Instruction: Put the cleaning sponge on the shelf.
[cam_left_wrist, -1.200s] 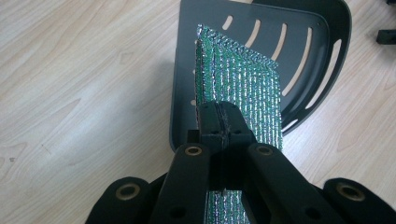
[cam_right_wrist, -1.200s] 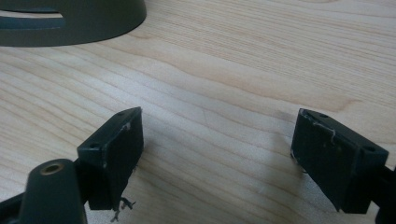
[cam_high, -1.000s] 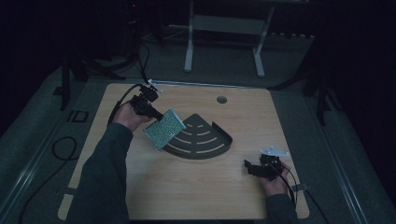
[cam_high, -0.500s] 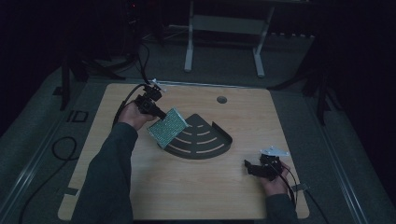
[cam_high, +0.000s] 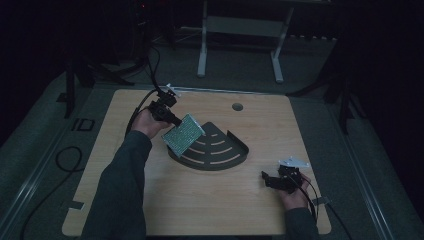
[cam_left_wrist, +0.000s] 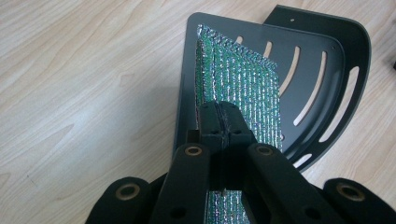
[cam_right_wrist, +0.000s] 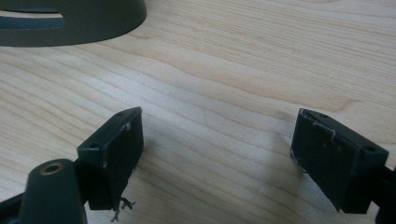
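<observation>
Scouring pad (cam_left_wrist: 238, 84), green and glittery, looked light, thin and probably floppy as it hung tilted over the dark slotted shelf (cam_left_wrist: 322, 70), pinched at one edge by the left gripper's (cam_left_wrist: 219, 122) closed fingers, while the right gripper's (cam_right_wrist: 217, 161) fingers rested spread and empty on the surface (cam_right_wrist: 243, 60).

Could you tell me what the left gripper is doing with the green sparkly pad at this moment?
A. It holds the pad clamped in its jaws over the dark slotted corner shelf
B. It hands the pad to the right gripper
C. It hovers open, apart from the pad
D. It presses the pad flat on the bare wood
A: the left gripper has its jaws shut on the green pad, which hangs over the dark slotted shelf.
</observation>
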